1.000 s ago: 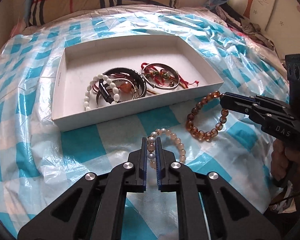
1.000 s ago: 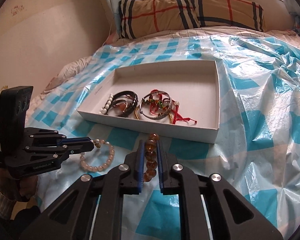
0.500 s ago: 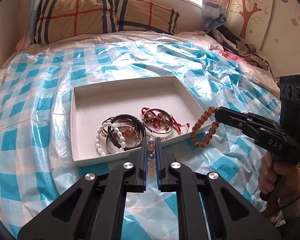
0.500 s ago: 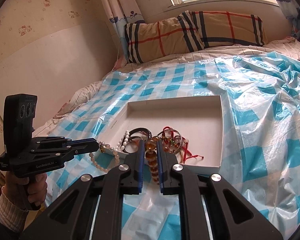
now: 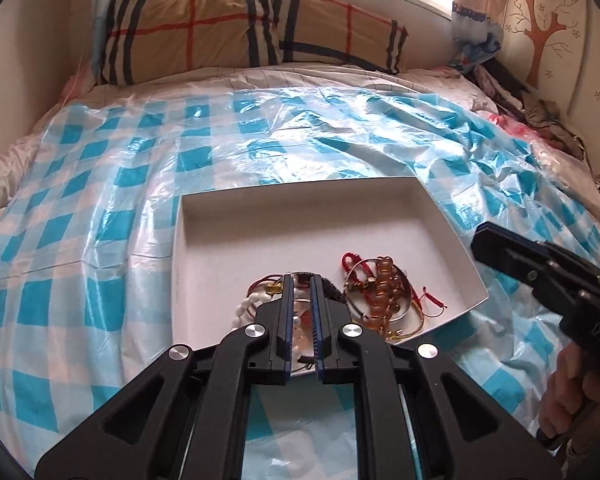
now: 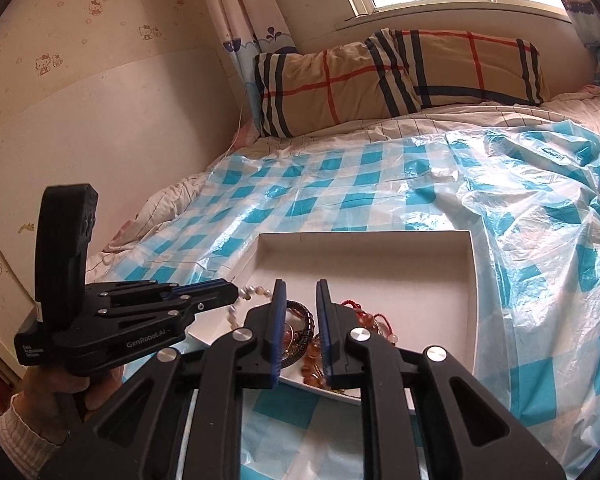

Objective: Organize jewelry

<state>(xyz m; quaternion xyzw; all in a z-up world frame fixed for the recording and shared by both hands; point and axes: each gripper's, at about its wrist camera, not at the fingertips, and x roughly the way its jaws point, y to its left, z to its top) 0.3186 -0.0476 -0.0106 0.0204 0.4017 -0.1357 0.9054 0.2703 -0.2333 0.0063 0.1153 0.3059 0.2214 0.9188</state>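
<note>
Behind white tray [image 5: 180,264], plaid pillow [image 5: 236,32]

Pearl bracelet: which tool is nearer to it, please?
Left. The left tool has the pearl bracelet in its opening jaws; the right tool, opening empty, hovers by the tray's right edge.

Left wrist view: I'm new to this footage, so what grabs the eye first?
The white box sits in the middle, with a tangle of bracelets heaped at its near end. Under and around it spreads a shiny blue-and-white checked plastic sheet. A plaid pillow lies at the far end.
</note>
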